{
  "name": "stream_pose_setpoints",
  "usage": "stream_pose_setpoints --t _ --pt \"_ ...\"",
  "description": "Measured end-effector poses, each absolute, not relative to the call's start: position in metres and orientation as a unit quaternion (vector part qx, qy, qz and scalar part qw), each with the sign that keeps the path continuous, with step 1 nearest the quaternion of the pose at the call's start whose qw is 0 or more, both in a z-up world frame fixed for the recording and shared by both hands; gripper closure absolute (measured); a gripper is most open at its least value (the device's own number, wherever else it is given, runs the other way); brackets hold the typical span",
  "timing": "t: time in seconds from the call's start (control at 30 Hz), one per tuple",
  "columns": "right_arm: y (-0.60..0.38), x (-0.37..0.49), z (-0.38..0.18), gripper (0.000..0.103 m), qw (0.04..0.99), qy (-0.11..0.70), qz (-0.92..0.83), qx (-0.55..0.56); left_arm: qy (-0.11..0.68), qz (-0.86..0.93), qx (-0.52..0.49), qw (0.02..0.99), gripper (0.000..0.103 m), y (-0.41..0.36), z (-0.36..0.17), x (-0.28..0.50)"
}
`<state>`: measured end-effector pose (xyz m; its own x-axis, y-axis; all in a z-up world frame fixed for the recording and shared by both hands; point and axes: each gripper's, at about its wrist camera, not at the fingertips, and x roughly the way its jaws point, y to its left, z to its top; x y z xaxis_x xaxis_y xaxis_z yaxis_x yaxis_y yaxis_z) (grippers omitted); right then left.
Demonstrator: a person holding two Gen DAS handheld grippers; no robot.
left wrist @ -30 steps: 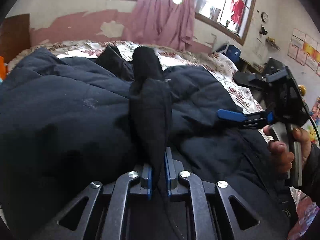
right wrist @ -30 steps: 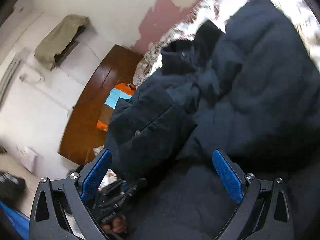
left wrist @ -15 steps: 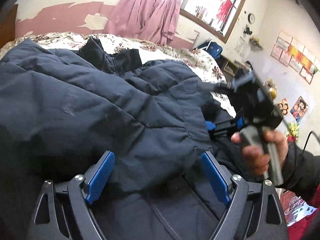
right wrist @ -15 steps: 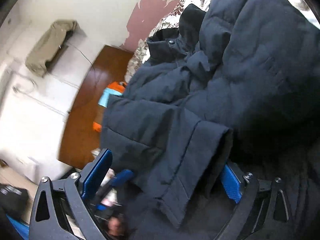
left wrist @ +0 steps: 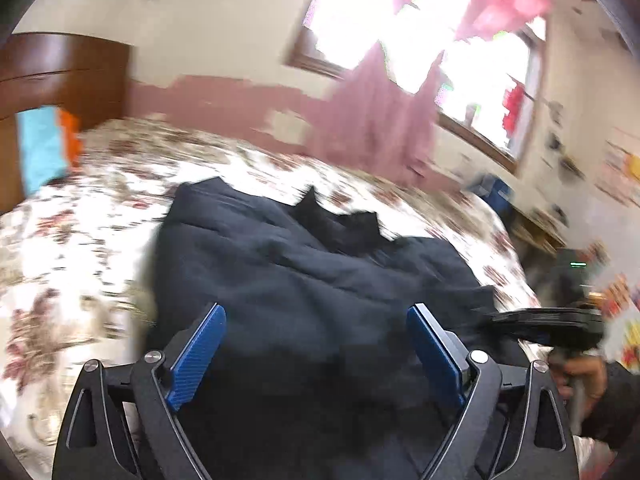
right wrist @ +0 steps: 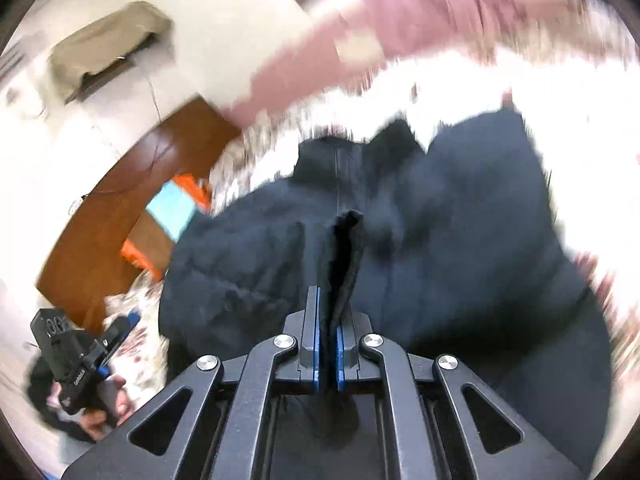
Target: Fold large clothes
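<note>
A large dark navy padded jacket (left wrist: 304,288) lies on a floral bedspread (left wrist: 72,240), collar toward the far wall. My left gripper (left wrist: 316,344) is open and empty above the jacket's near part. My right gripper (right wrist: 328,344) is shut on a fold of the jacket's dark cuff (right wrist: 344,248), held up above the jacket body (right wrist: 460,240). The right gripper also shows at the right edge of the left wrist view (left wrist: 552,328); the left one shows at the lower left of the right wrist view (right wrist: 80,360). Both views are motion-blurred.
A wooden headboard (left wrist: 60,76) with orange and blue items (left wrist: 44,148) stands at the bed's left end. Pink curtains (left wrist: 380,120) hang by a bright window. A blue box (left wrist: 496,192) and wall posters are at the right.
My left gripper let go of the dark sleeve, opened and pulled back and up. My right gripper, open before, has shut on a fold of the jacket's cuff and lifted it.
</note>
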<state>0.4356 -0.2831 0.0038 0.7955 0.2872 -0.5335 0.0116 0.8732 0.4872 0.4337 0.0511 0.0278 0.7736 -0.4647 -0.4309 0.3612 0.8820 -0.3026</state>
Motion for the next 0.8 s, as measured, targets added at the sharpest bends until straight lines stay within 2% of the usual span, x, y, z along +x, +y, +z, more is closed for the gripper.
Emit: stream_pose_setpoints --t 0.07,0.2,0.3,0.5,0.63,0.7,0.73,0.77,0.8 --pt "-0.296 0.439 0.031 0.098 0.936 0.278 0.045 0.213 0.254 -0.189 -0.121 0.941 0.011 0.065 0.027 0.439" --pt "-0.326 0.45 0.043 0.098 0.938 0.262 -0.011 0.225 0.287 -0.109 -0.142 0.941 0.011 0.081 0.015 0.456" --pt "-0.343 0.459 0.028 0.098 0.934 0.272 -0.057 0.226 0.324 -0.058 -0.145 0.933 0.011 0.087 0.0 0.471" --pt "-0.346 0.48 -0.01 0.097 0.931 0.314 -0.118 0.145 0.364 -0.043 -0.156 0.917 0.011 0.091 -0.025 0.487" --pt "-0.341 0.478 -0.003 0.084 0.932 0.311 -0.146 0.117 0.351 -0.056 -0.16 0.921 0.011 0.093 -0.027 0.489" --pt "-0.33 0.475 0.005 0.063 0.943 0.291 -0.137 0.087 0.332 -0.073 -0.171 0.925 0.011 0.091 -0.023 0.484" --pt "-0.325 0.472 0.009 0.041 0.948 0.281 -0.126 0.078 0.318 -0.088 -0.178 0.927 0.011 0.089 -0.021 0.482" --pt "-0.317 0.47 0.014 0.03 0.955 0.267 -0.11 0.07 0.304 -0.102 -0.183 0.93 0.011 0.087 -0.02 0.479" --pt "-0.31 0.469 0.017 0.03 0.96 0.255 -0.096 0.061 0.289 -0.116 -0.188 0.931 0.011 0.085 -0.019 0.476"
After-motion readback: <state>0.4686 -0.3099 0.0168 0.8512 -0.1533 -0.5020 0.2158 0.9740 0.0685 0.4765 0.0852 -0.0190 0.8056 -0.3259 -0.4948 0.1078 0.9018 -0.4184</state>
